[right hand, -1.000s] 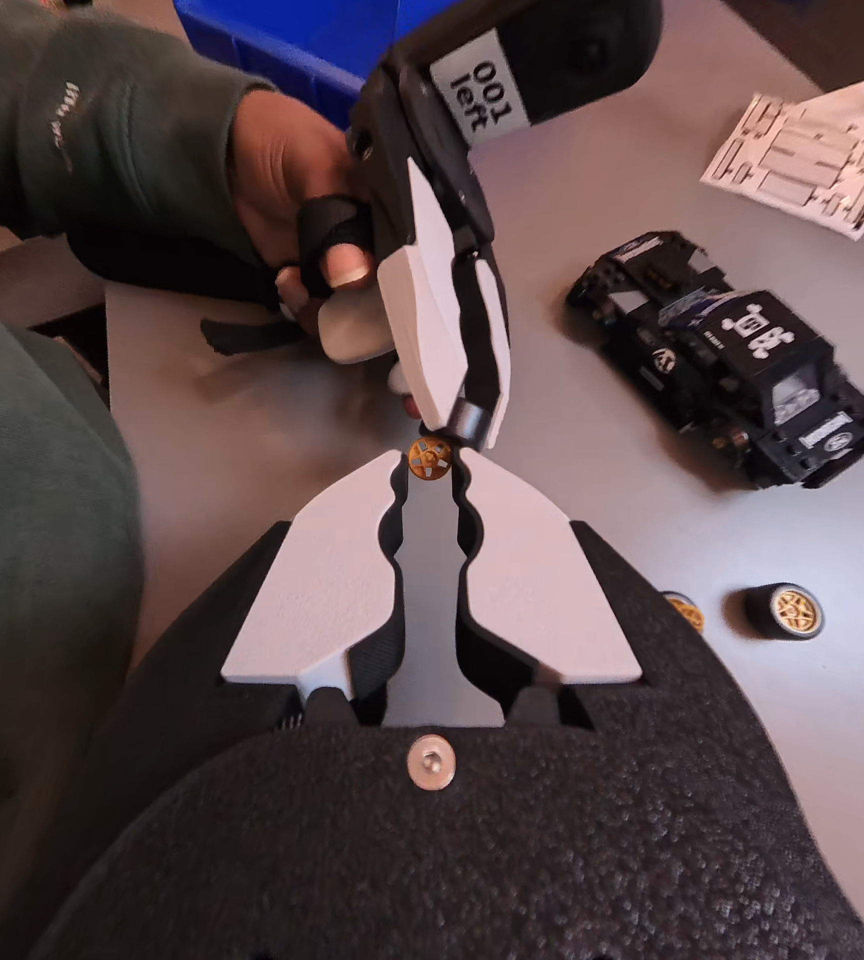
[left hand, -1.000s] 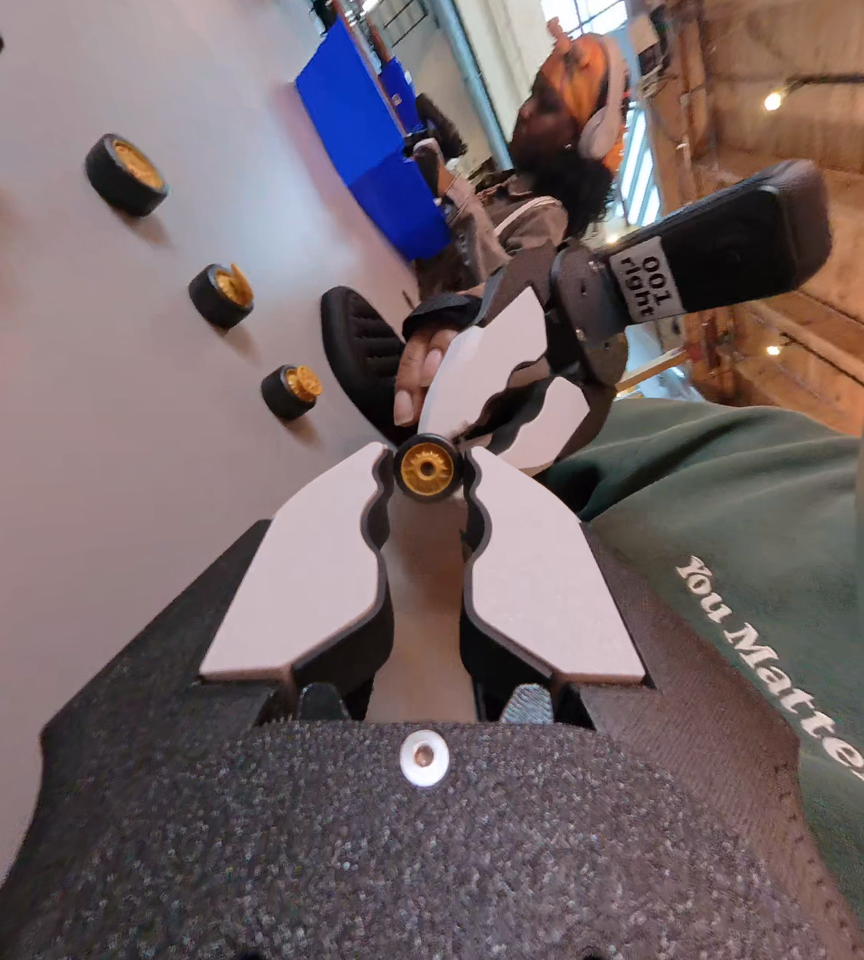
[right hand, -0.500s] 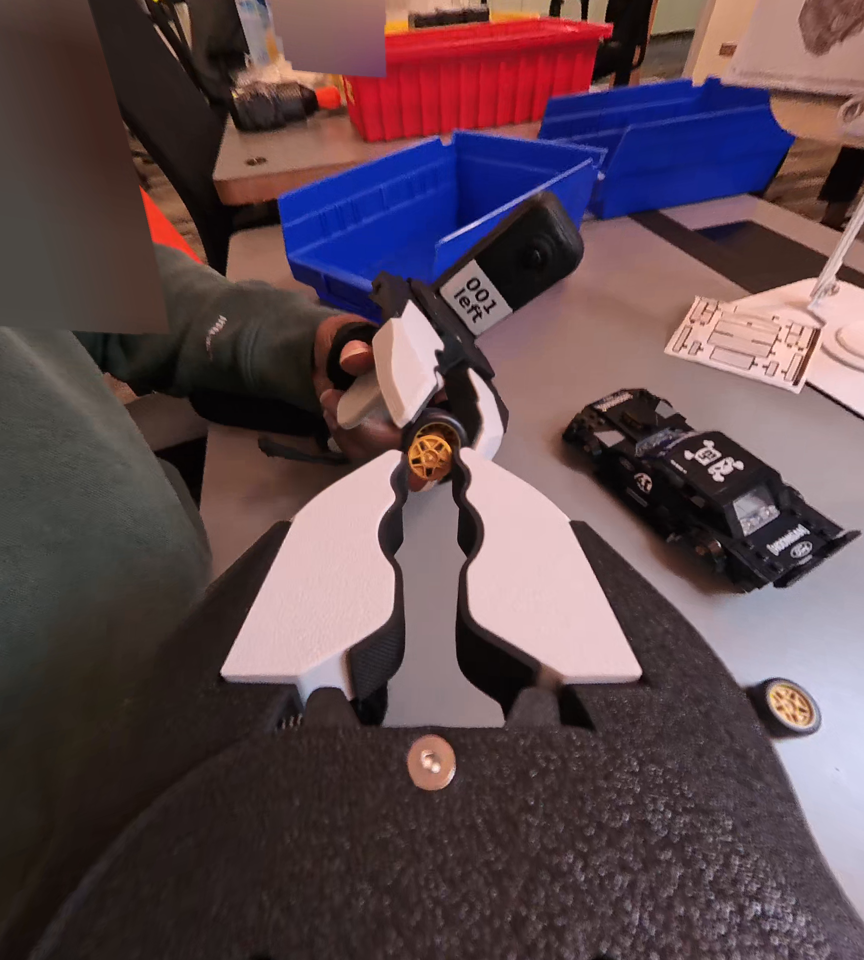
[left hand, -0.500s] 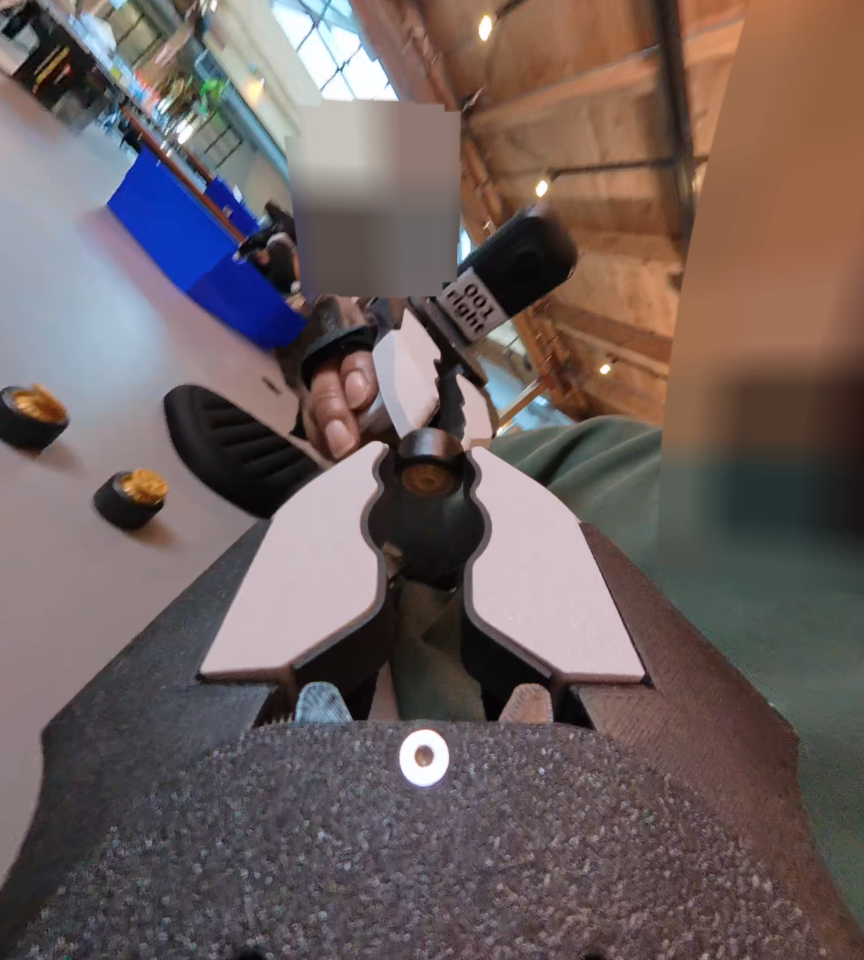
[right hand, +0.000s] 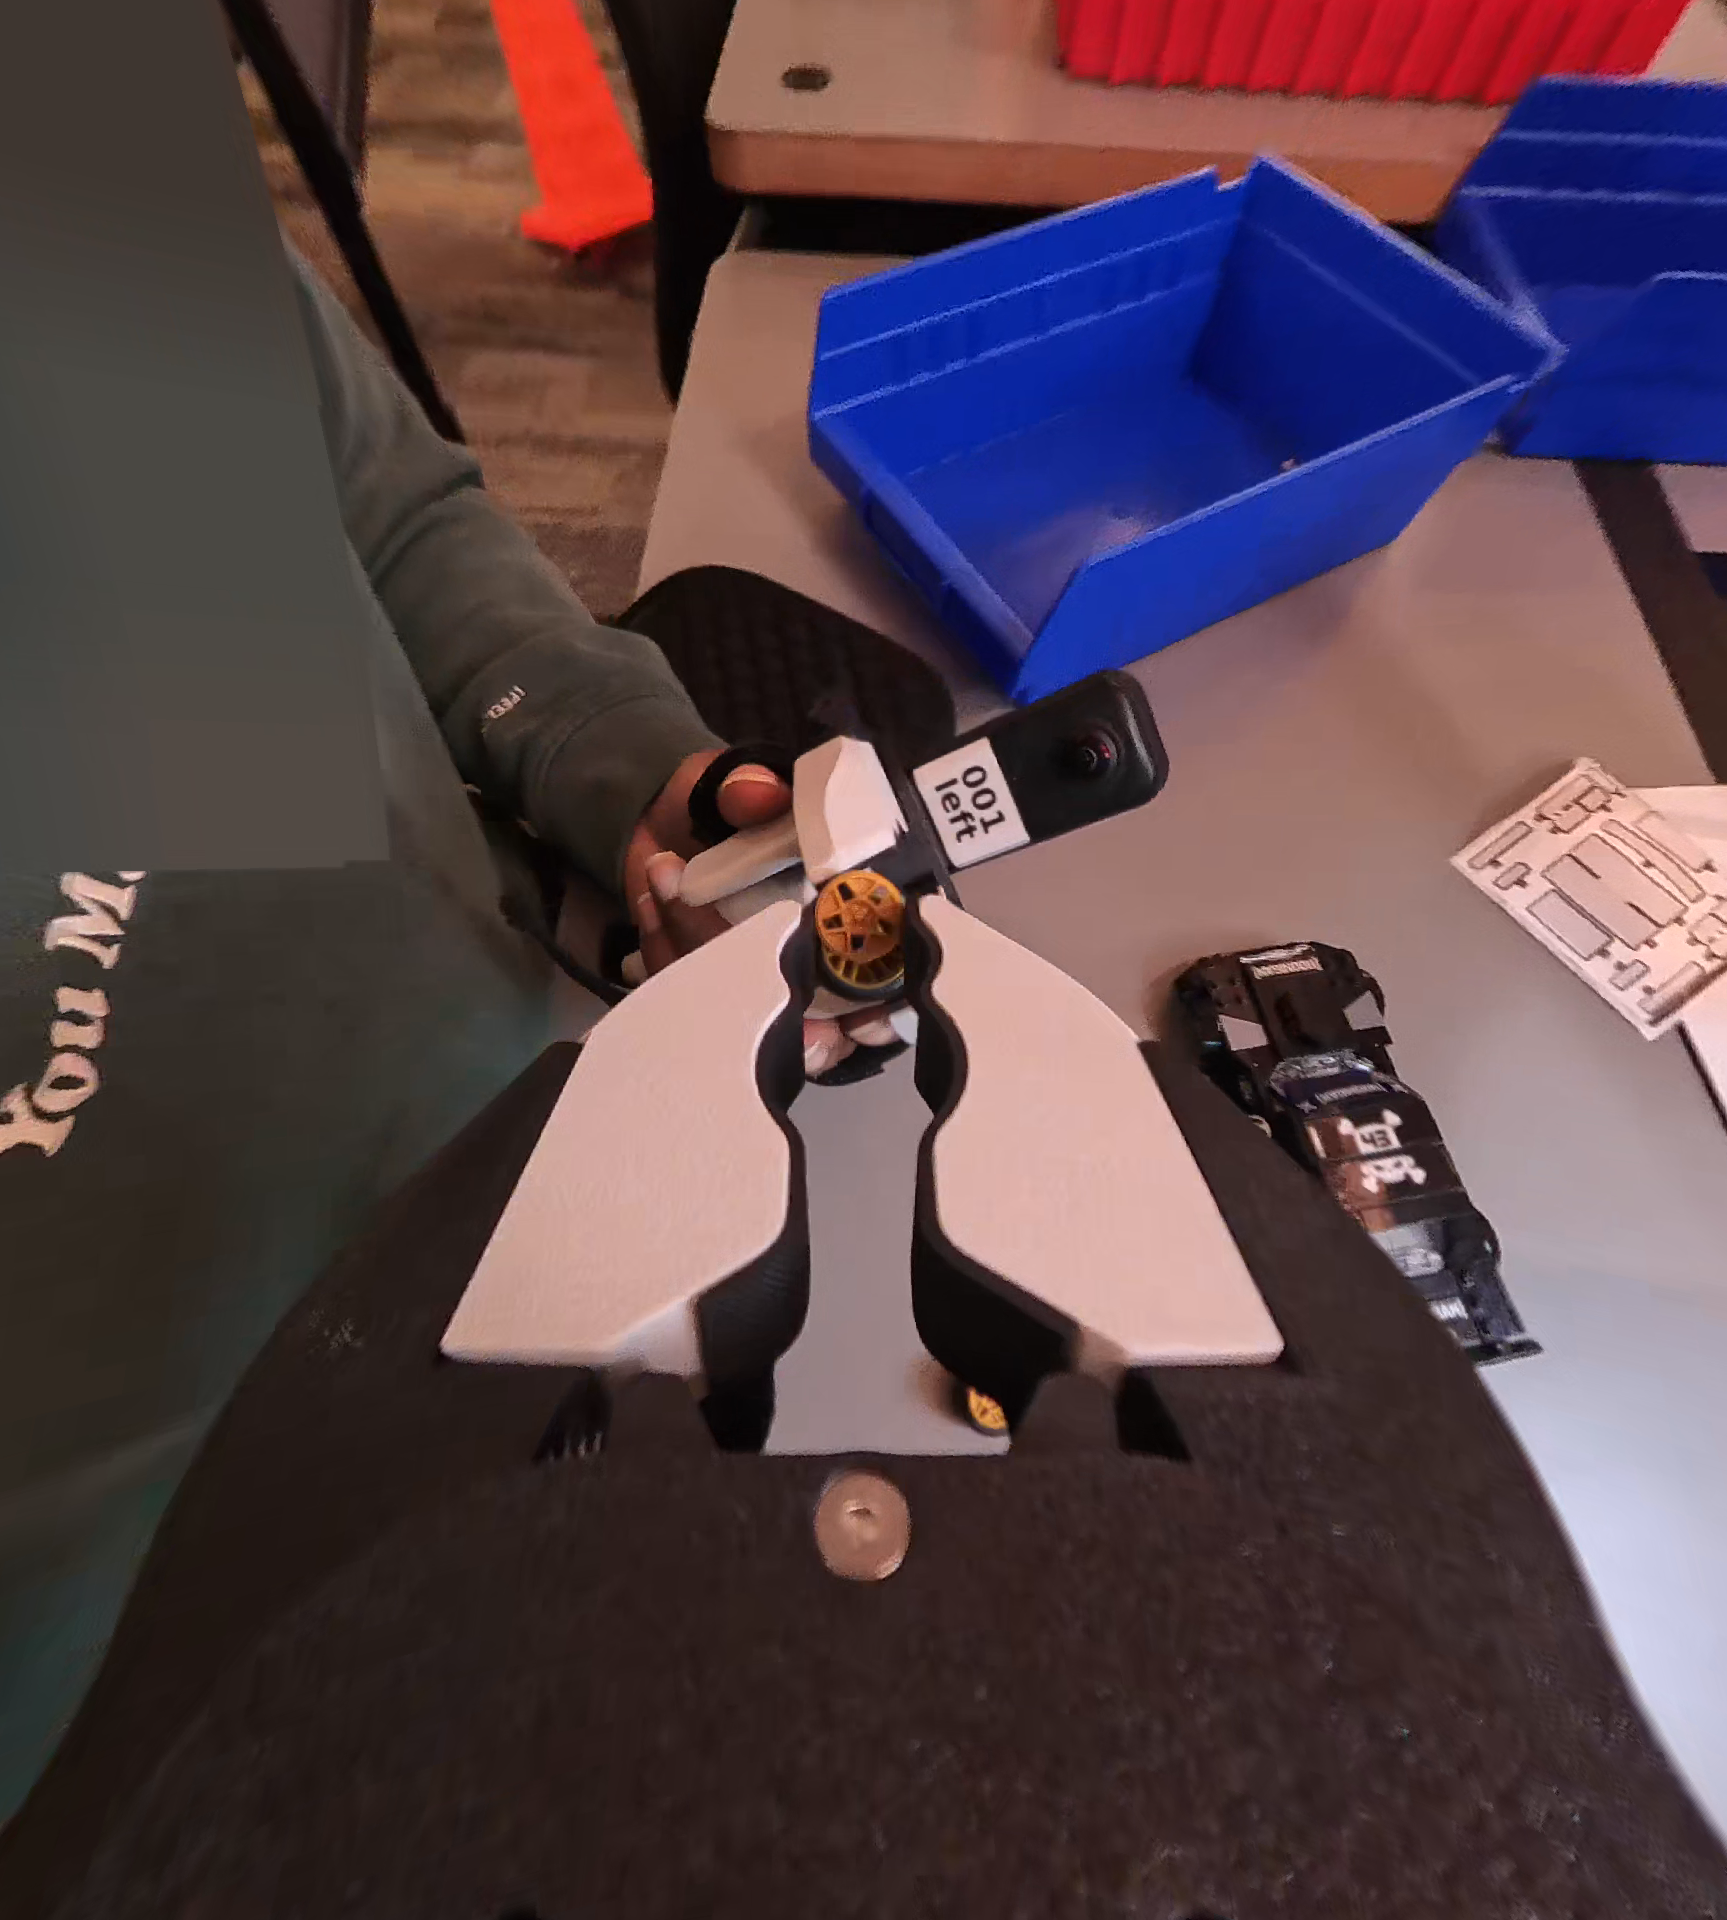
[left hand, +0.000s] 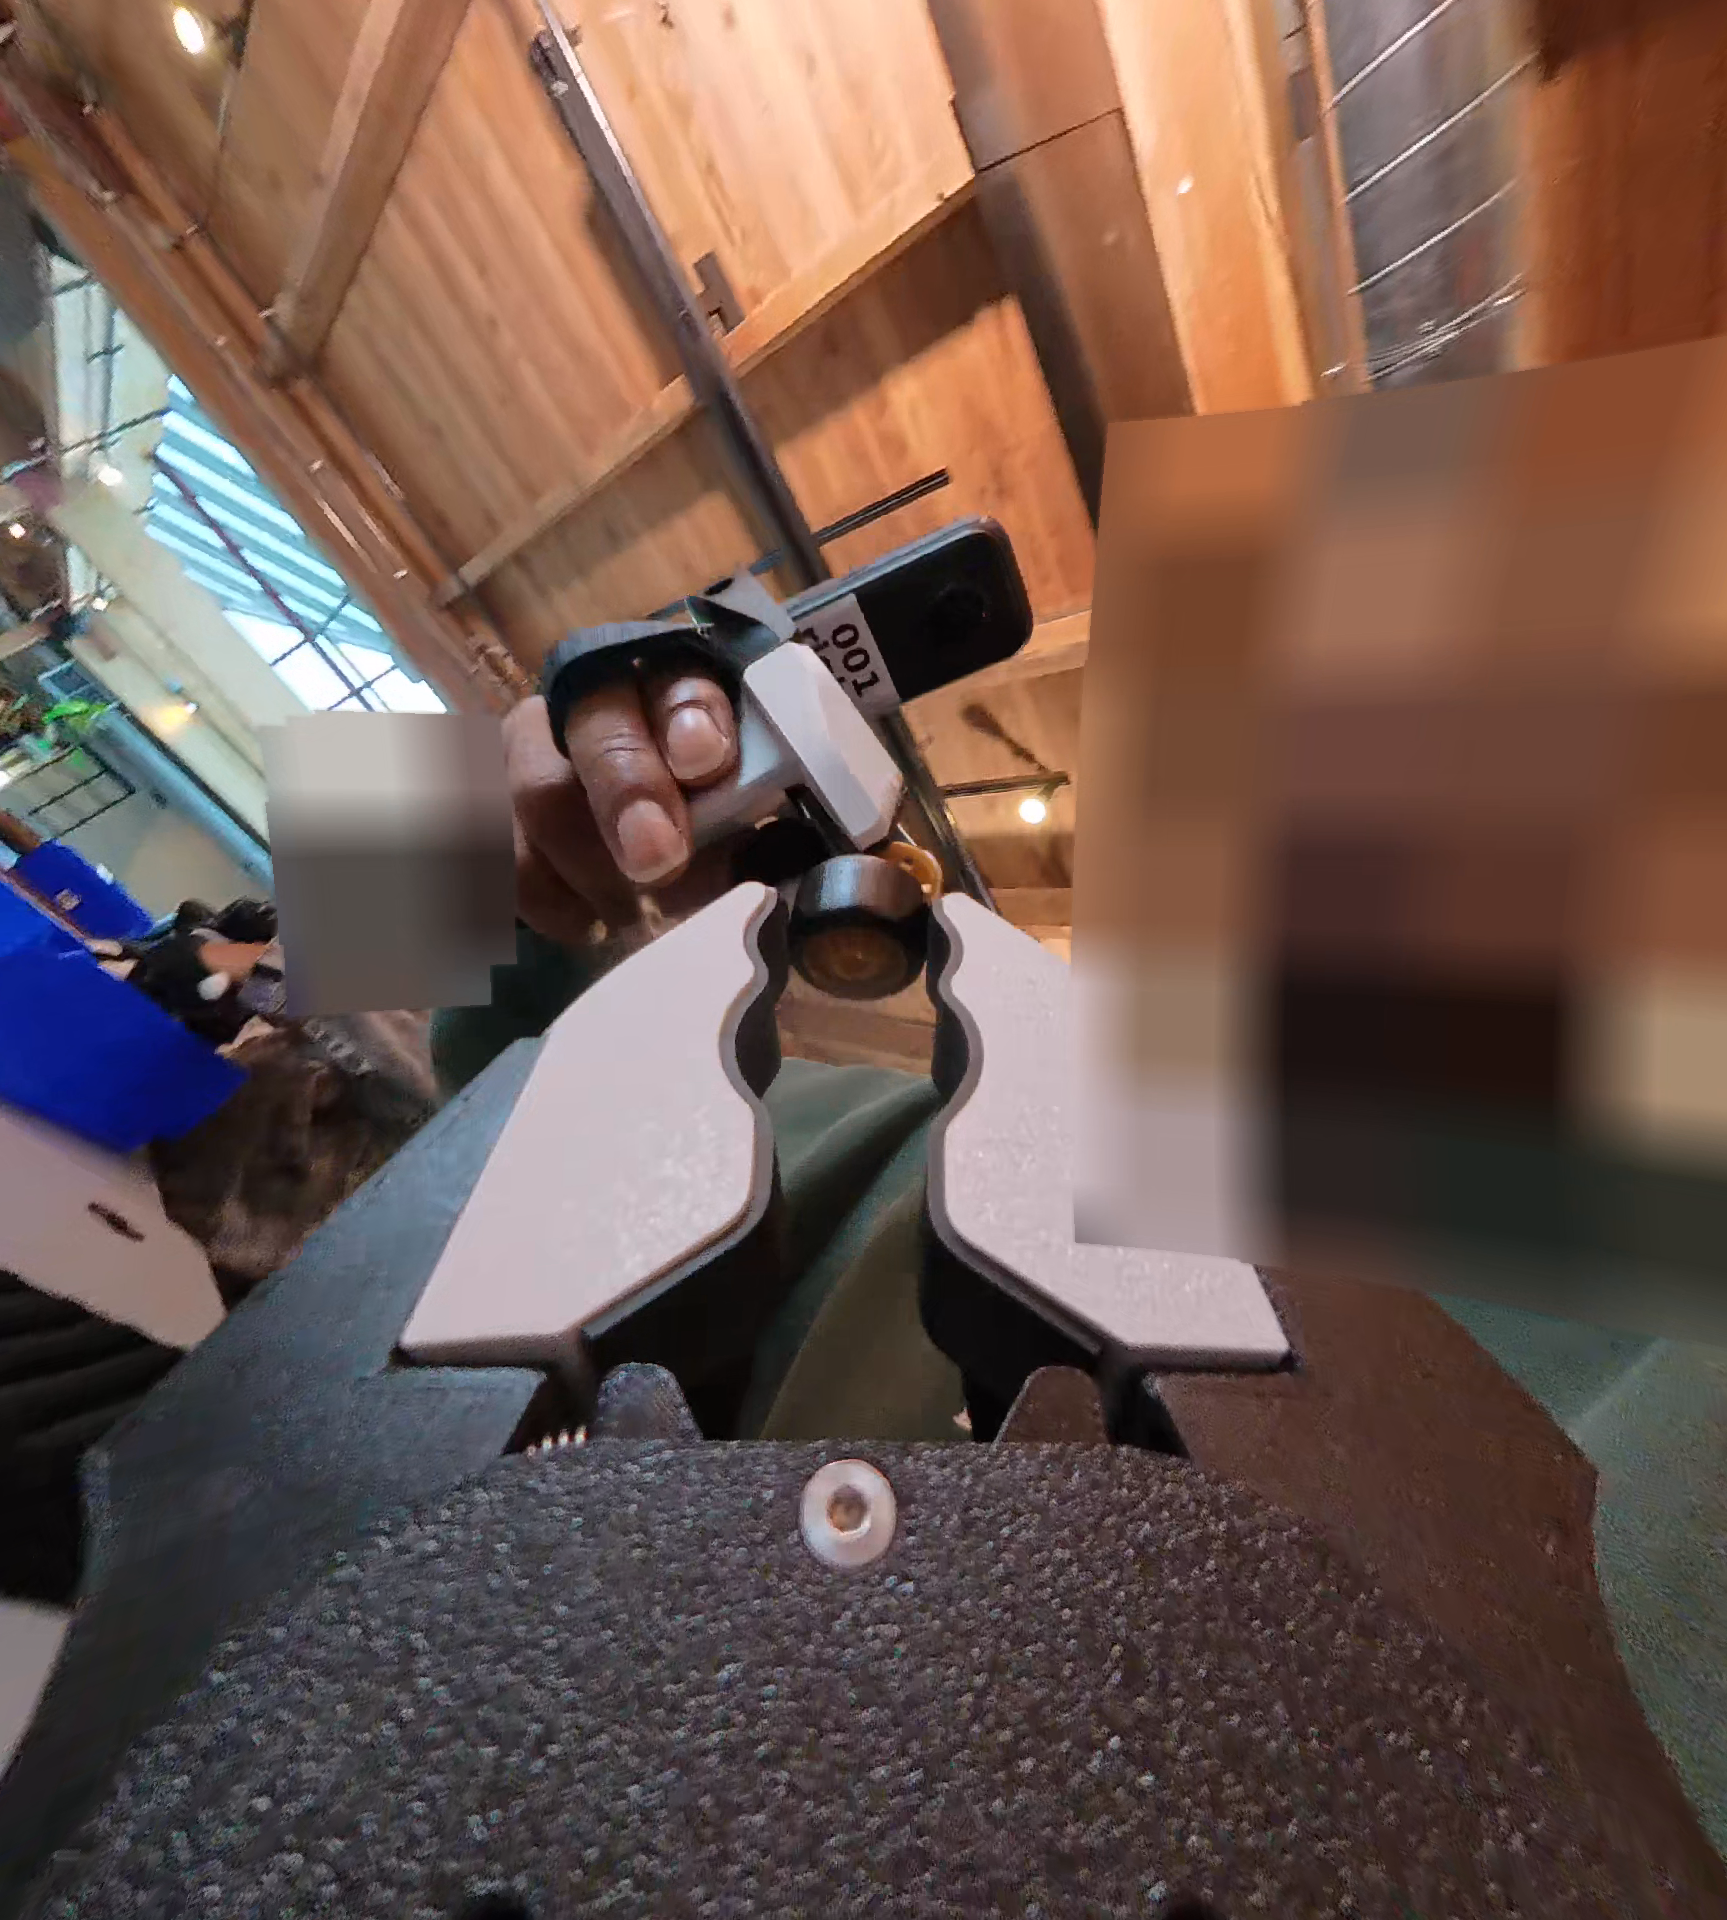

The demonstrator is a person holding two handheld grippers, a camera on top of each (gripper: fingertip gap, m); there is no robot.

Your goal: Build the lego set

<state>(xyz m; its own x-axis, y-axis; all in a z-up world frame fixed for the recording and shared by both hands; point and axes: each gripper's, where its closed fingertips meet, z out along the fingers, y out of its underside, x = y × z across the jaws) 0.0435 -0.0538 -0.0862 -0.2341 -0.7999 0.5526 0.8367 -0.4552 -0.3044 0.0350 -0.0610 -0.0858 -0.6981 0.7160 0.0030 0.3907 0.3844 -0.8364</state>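
Both grippers have risen off the table since a second ago and now meet in the air, tips together, where before they worked just above the grey surface.

From the left wrist, the left gripper (left hand: pixel 857 961) is clamped on a black tyre (left hand: pixel 851 909), its tread facing the camera and a dull gold hub showing below. Just past it, a sliver of gold rim (left hand: pixel 913 858) peeks out at the tip of the right gripper (left hand: pixel 838 831), whose handle is held by a hand (left hand: pixel 620 790). Wooden wall and ceiling fill the background, with a blue bin (left hand: pixel 38 1018) low at left.

From the right wrist, the right gripper (right hand: pixel 859 951) is closed on the gold rim (right hand: pixel 857 925), spoked face toward the camera. Touching it from beyond are the left gripper's tips (right hand: pixel 864 883), with the left hand (right hand: pixel 693 862) and green sleeve (right hand: pixel 526 665) behind. Whether the tyre and the rim are already joined cannot be told.

On the table (right hand: pixel 1358 748) to the right lies the black car (right hand: pixel 1358 1143), wheelless on the side in view. A loose wheel (right hand: pixel 984 1410) shows between the finger bases. Farther off are a sticker sheet (right hand: pixel 1617 904) and two blue bins (right hand: pixel 1150 416).
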